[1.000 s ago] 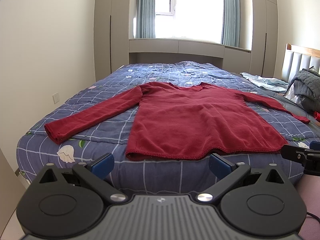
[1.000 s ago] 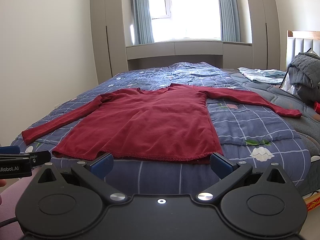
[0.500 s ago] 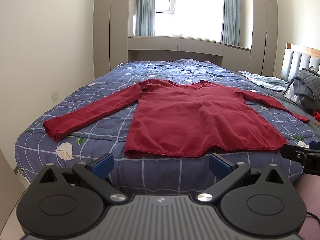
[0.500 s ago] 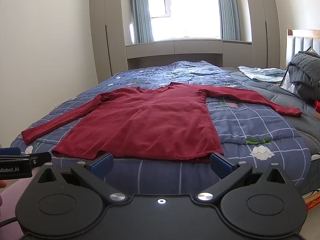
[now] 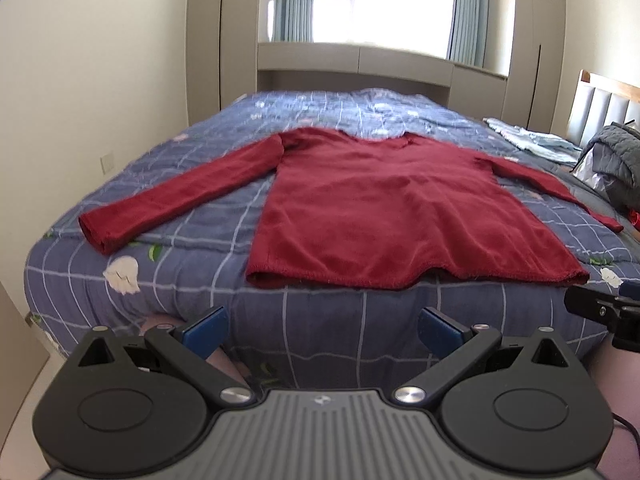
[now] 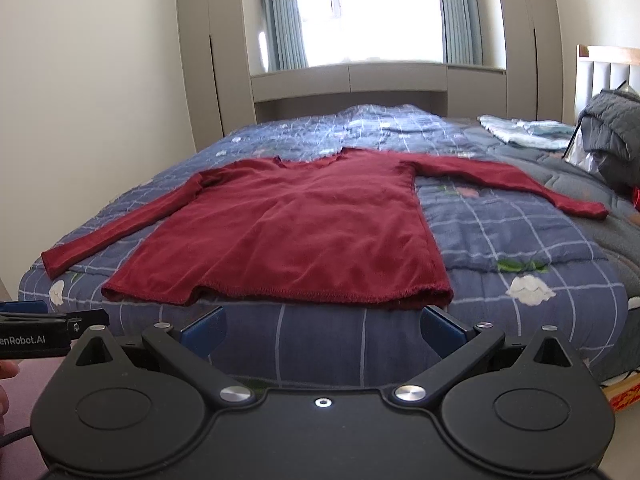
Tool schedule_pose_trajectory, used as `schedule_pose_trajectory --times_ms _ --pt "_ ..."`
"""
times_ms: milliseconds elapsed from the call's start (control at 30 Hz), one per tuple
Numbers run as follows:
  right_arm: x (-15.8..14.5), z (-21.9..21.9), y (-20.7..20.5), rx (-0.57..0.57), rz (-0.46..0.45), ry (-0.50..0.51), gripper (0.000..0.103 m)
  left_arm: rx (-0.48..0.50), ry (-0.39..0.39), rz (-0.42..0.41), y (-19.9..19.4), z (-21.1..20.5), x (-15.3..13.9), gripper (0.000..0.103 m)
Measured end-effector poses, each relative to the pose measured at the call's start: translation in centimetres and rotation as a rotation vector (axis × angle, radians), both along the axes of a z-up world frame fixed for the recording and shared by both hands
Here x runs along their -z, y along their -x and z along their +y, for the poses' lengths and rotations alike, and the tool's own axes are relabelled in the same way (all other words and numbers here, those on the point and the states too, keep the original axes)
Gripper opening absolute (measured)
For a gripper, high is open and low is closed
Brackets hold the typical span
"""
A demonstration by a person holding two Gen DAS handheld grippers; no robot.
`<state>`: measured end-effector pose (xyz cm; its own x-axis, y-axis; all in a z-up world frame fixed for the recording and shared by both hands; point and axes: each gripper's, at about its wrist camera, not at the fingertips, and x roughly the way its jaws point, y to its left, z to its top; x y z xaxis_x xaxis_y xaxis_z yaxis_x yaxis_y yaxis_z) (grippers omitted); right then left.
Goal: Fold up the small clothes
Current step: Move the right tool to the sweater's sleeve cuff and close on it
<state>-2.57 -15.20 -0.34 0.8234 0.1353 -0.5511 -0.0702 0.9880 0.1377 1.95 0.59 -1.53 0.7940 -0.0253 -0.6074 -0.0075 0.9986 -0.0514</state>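
I have brought both tongs, left gripper (image 5: 322, 330) and right gripper (image 6: 323, 330), wide open and empty, closer to the flat long-sleeved red knit top (image 5: 400, 208) on the blue checked quilt (image 5: 192, 272), so folding can begin.

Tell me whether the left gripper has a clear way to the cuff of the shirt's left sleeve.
Probably yes. The left gripper, jaws open and empty, faces the bed; the cuff lies flat near the edge, with nothing on it or between.
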Motion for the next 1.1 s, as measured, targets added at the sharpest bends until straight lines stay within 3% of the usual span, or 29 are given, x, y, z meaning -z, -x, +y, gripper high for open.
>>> schedule_pose_trajectory --times_ms 133,233,467,667,867,1100 --pt "0.0 -0.5 -1.5 0.021 0.064 0.003 0.103 0.015 0.045 0.046 -1.6 0.4 0.2 0.103" --pt "-0.2 -1.0 -2.7 0.068 0.099 0.018 0.103 0.011 0.026 0.059 -3.6 0.0 -0.1 0.103" --pt "-1.0 -3.4 -5.1 0.145 0.105 -0.005 0.103 -0.014 -0.006 0.027 -8.5 -1.5 -2.4 0.103" --pt "-0.5 -5.9 -7.7 0.190 0.122 -0.010 0.103 -0.032 0.036 0.077 -12.5 -2.6 -2.5 0.103" --pt "0.0 -8.8 -10.8 0.237 0.083 0.010 0.103 -0.037 0.027 0.094 -16.6 -4.1 -2.6 0.103" --pt "0.5 -12.7 -15.6 0.312 0.071 0.036 0.103 0.009 -0.038 0.085 -22.3 -7.7 -3.0 0.103"
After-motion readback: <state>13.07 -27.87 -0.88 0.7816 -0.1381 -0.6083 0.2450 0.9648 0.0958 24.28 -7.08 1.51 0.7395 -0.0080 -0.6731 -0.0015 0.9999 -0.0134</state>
